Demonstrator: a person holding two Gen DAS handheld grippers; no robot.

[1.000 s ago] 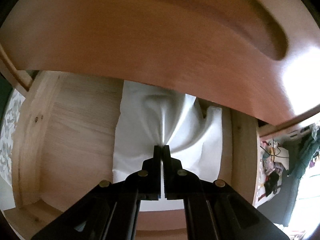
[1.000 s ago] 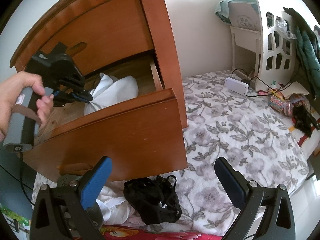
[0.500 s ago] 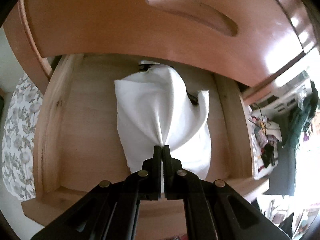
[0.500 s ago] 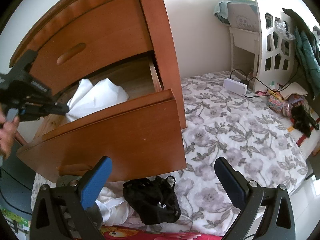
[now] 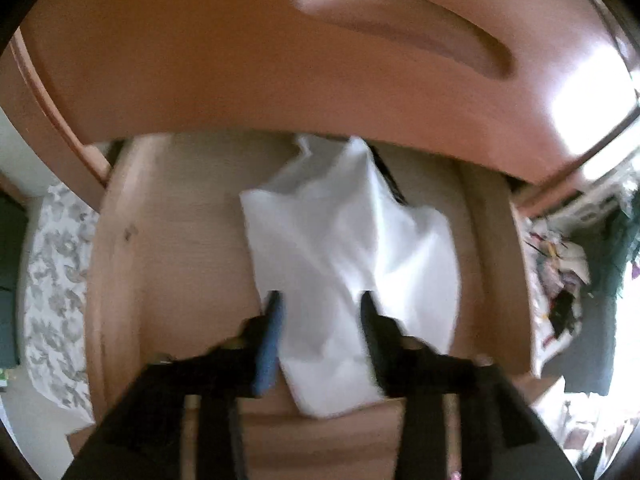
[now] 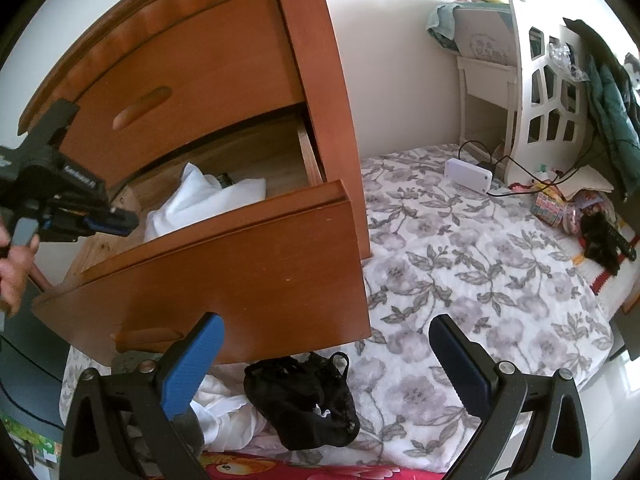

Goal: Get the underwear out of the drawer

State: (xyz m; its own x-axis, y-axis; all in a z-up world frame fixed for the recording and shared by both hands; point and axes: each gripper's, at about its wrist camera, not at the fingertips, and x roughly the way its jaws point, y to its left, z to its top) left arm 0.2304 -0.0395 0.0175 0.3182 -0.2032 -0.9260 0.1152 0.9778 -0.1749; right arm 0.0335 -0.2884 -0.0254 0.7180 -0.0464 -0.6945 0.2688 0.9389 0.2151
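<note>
White lettering runs along the black body of the left gripper [image 6: 116, 220] in the right wrist view, but it is too small and slanted to read for sure. A faint printed design shows on the pale box [image 6: 486, 50] atop the white shelf unit [image 6: 532, 92], also illegible. Nothing else carries readable text.

A home bedroom: floral-covered bed [image 6: 460, 264] beside a wooden dresser [image 6: 224, 80].

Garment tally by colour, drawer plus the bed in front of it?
White: 2, one in the drawer at, one on the bed at
Black: 1, on the bed
Total: 3
</note>
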